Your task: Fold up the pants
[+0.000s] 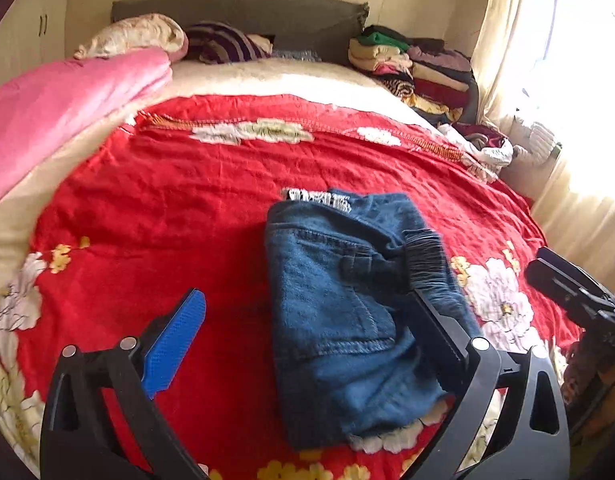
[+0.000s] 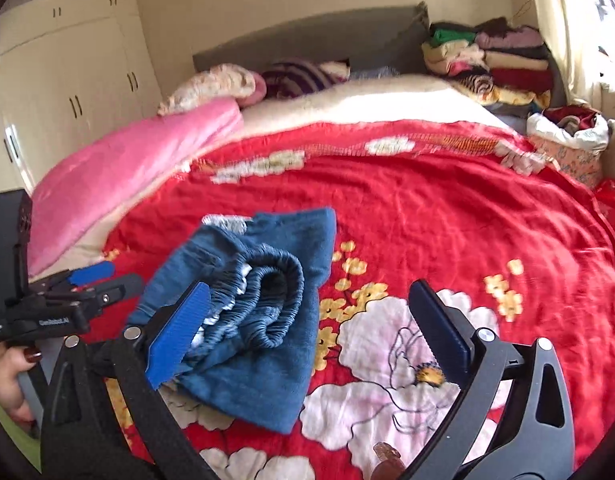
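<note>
The blue denim pants (image 1: 339,320) lie folded into a compact bundle on the red flowered bedspread (image 1: 167,208). In the right wrist view the pants (image 2: 259,360) show their gathered elastic waistband (image 2: 279,280) facing me. My left gripper (image 1: 307,272) hovers open above the bundle, with the blue pad (image 1: 175,344) left of the cloth and the black finger over its right part. My right gripper (image 2: 309,292) is open too: its blue pad (image 2: 179,340) is at the bundle's near edge, the other finger over a white flower. Neither grips cloth.
A pink quilt (image 1: 59,120) lies along the bed's left side, with pillows (image 1: 135,36) at the headboard. Stacked folded clothes (image 1: 419,68) fill the far right corner, with a bag of clothes (image 2: 567,140) beside them. Wardrobe doors (image 2: 67,92) stand left. A hand (image 2: 7,376) holds the left gripper's handle.
</note>
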{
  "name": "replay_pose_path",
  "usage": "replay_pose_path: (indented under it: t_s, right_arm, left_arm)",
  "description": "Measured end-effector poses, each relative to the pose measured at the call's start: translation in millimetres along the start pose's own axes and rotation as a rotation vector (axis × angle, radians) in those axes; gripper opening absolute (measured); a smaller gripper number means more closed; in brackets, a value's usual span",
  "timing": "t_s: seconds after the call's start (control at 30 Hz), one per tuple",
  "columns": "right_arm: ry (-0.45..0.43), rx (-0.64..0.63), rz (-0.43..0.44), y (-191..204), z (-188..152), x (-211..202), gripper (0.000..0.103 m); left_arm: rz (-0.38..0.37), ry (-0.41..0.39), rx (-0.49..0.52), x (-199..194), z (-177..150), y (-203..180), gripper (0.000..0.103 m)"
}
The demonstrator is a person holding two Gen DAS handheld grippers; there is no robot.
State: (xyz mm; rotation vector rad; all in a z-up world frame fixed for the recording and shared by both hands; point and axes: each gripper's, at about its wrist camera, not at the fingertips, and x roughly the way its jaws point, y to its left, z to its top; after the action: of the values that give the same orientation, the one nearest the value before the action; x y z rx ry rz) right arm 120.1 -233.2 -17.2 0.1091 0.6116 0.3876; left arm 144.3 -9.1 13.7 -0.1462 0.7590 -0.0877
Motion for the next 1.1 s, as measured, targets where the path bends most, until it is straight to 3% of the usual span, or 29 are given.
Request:
replay_pose_path:
  t_s: [0.4,0.73,1.1]
  right_arm:
    - [-0.109,-0.071,-0.026,19,-11,-74,0.094]
    - [-0.066,-0.088,-0.019,32,-44,-89,0.094]
    - [-0.018,-0.115,-0.083,33,-77,-86,0.094]
  left_arm:
    - [0.031,-0.076,-0.035,-67,-23,-5,0.099]
    - [0.042,-0.073,-0.014,-95,-58,-5,0.099]
    - [0.050,-0.056,-0.010,-95,-97,-4,0.099]
